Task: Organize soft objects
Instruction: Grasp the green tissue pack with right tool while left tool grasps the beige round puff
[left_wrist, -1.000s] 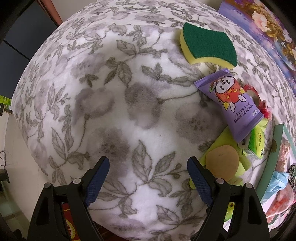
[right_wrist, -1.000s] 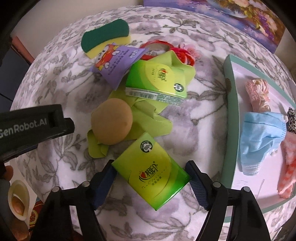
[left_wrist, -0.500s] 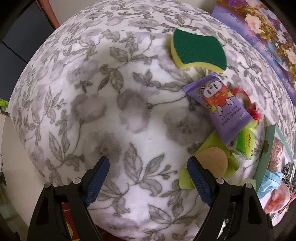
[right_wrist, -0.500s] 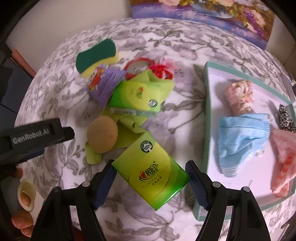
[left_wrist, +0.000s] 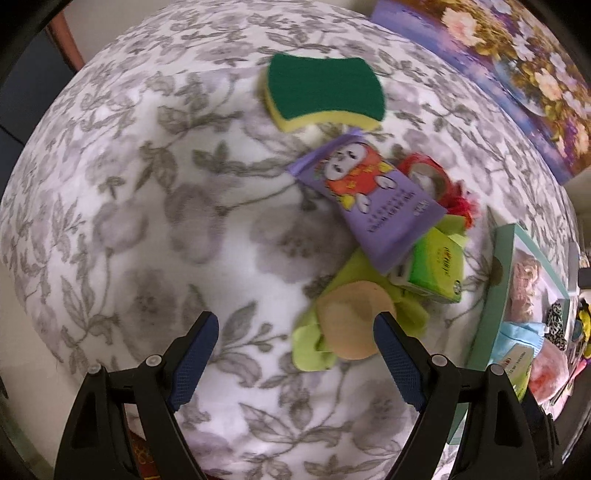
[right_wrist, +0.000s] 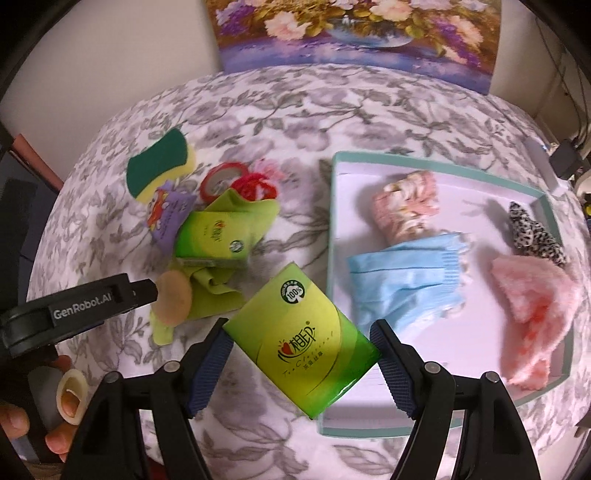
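Observation:
My right gripper (right_wrist: 301, 343) is shut on a green tissue pack (right_wrist: 301, 339) and holds it above the near left corner of the teal-rimmed tray (right_wrist: 328, 221). The tray holds a blue face mask (right_wrist: 406, 277), a pink floral roll (right_wrist: 406, 206), a pink fluffy cloth (right_wrist: 532, 295) and a leopard-print piece (right_wrist: 532, 232). My left gripper (left_wrist: 295, 332) is open and empty over the floral cloth, its right finger beside a tan round puff (left_wrist: 351, 317). The pile also has a second green tissue pack (left_wrist: 439, 266), a purple wipes pack (left_wrist: 369, 192) and a green-and-yellow sponge (left_wrist: 321, 92).
A red tape roll (left_wrist: 424, 173) and red hair tie (left_wrist: 461, 203) lie behind the wipes pack. A lime cloth (right_wrist: 236, 221) lies under the pile. A flower painting (right_wrist: 354, 33) leans at the back. The left gripper's body (right_wrist: 74, 314) shows at left in the right wrist view.
My right gripper has lifted the green tissue pack and carried it right, toward the tray. My left gripper has moved right, closer to the tan puff and the pile.

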